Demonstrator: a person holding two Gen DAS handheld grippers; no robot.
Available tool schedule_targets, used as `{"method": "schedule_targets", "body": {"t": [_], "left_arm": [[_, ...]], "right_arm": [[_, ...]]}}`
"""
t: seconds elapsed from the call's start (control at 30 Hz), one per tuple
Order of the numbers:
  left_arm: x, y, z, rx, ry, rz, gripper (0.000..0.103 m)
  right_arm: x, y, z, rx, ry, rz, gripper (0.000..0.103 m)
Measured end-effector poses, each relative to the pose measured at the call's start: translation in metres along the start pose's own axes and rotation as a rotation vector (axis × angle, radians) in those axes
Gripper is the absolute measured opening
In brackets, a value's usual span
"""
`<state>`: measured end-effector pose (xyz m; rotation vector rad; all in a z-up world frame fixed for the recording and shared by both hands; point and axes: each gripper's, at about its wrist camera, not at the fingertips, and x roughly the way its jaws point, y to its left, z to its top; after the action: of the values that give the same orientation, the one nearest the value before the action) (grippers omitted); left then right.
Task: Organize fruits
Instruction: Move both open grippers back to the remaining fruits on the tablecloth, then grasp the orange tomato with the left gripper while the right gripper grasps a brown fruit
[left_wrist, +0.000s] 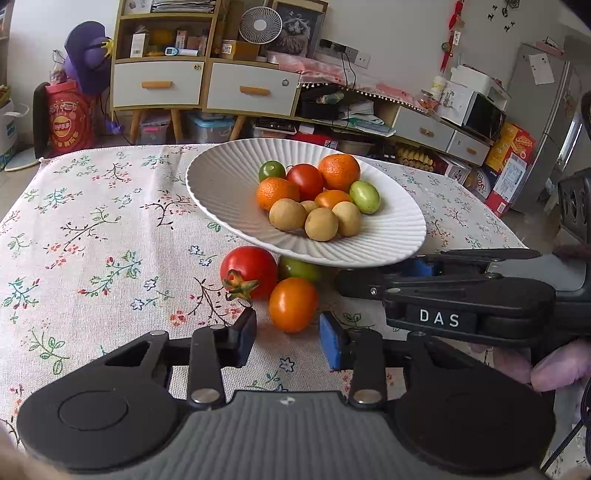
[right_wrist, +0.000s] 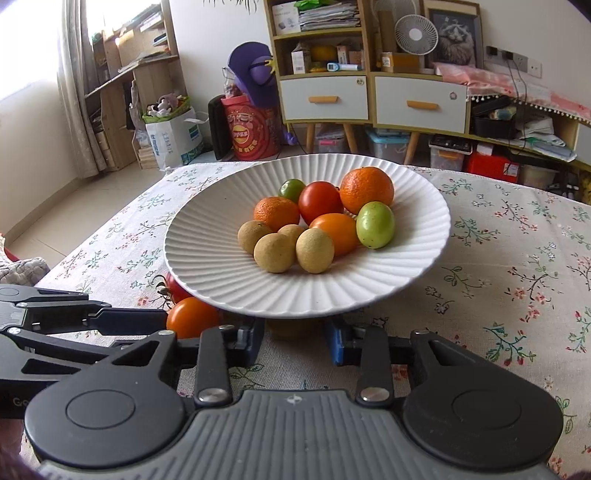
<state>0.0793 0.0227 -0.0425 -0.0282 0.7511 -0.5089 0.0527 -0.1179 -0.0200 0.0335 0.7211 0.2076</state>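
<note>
A white ribbed plate (left_wrist: 229, 192) (right_wrist: 207, 266) holds several fruits: oranges, tomatoes, green fruits and tan longans. On the floral cloth in front of it lie a red tomato (left_wrist: 249, 271), an orange tomato (left_wrist: 293, 304) (right_wrist: 192, 317) and a green fruit (left_wrist: 299, 268) partly under the plate rim. My left gripper (left_wrist: 290, 339) is open, its fingers on either side of the orange tomato, just short of it. My right gripper (right_wrist: 295, 338) is open at the plate's near rim, with a yellowish fruit (right_wrist: 290, 330) between its fingers under the rim.
The right gripper's body (left_wrist: 443, 295) reaches in from the right in the left wrist view; the left gripper's arm (right_wrist: 55, 321) lies at left in the right wrist view. The table's far edge (left_wrist: 110, 147) faces cabinets and boxes.
</note>
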Motion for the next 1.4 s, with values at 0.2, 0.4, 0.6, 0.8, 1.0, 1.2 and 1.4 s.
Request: {"method": "schedule_targets", "body": {"t": [0.2, 0.4, 0.6, 0.8, 1.0, 1.2, 1.4], "left_arm": [[0.005, -0.001, 0.005, -0.010, 0.006, -0.003, 0.033], [0.000, -0.001, 0.005, -0.023, 0.037, -0.012, 0.027], [-0.012, 0.001, -0.004, -0.008, 0.060, -0.021, 0.027], [-0.014, 0.003, -0.005, -0.049, 0.066, -0.040, 0.036], [-0.008, -0.001, -0.001, -0.058, 0.061, -0.025, 0.037], [-0.004, -0.004, 0.003, -0.059, 0.060, -0.004, 0.033], [-0.014, -0.005, 0.010, -0.045, 0.068, -0.017, 0.028]], "right_arm": [[-0.006, 0.001, 0.000, 0.004, 0.026, 0.010, 0.028], [-0.015, 0.000, -0.003, -0.013, 0.063, 0.034, 0.028], [-0.021, 0.003, -0.009, -0.029, 0.069, 0.058, 0.031], [-0.019, 0.004, -0.005, -0.017, 0.076, 0.088, 0.043], [-0.014, 0.001, -0.006, -0.001, 0.072, 0.071, 0.041], [-0.011, 0.001, -0.006, 0.021, 0.056, 0.049, 0.031], [-0.019, 0.001, -0.006, 0.037, 0.067, 0.102, 0.028]]}}
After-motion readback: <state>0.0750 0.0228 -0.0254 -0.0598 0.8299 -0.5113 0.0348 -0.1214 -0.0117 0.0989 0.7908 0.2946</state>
